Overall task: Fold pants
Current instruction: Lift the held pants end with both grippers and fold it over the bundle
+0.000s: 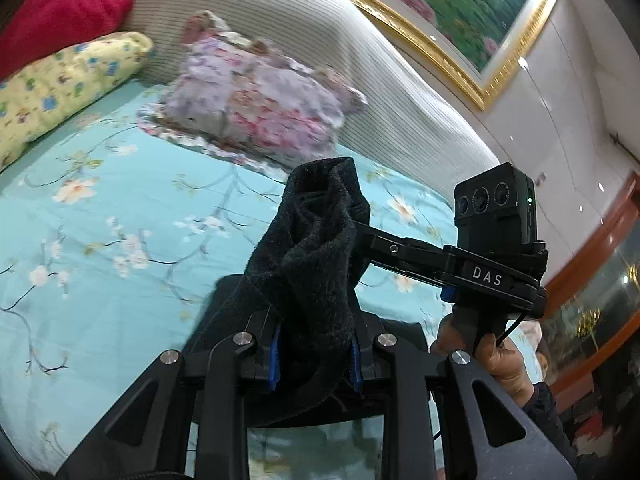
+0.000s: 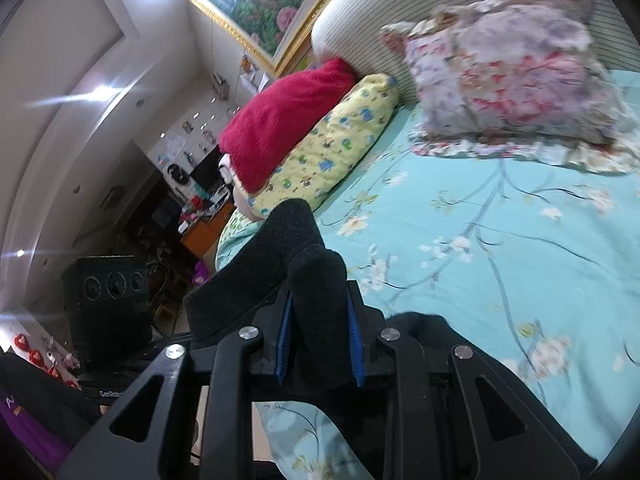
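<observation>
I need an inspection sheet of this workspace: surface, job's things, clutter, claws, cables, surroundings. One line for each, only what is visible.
Surface: bed with turquoise floral sheet.
Job's things: black pants, bunched, lifted off the sheet.
Clutter: floral pillow, yellow pillow, red blanket, all near the striped headboard.
Claws: left claw shut on the pants; right claw shut on the pants.
Cables: thin black cable under the right claw's handle.
Surroundings: gold-framed painting, black speaker, cluttered desk.

both wrist views look close along their tongs, low over the bed (image 1: 100,220), sharing the floral pillow (image 2: 516,76).
</observation>
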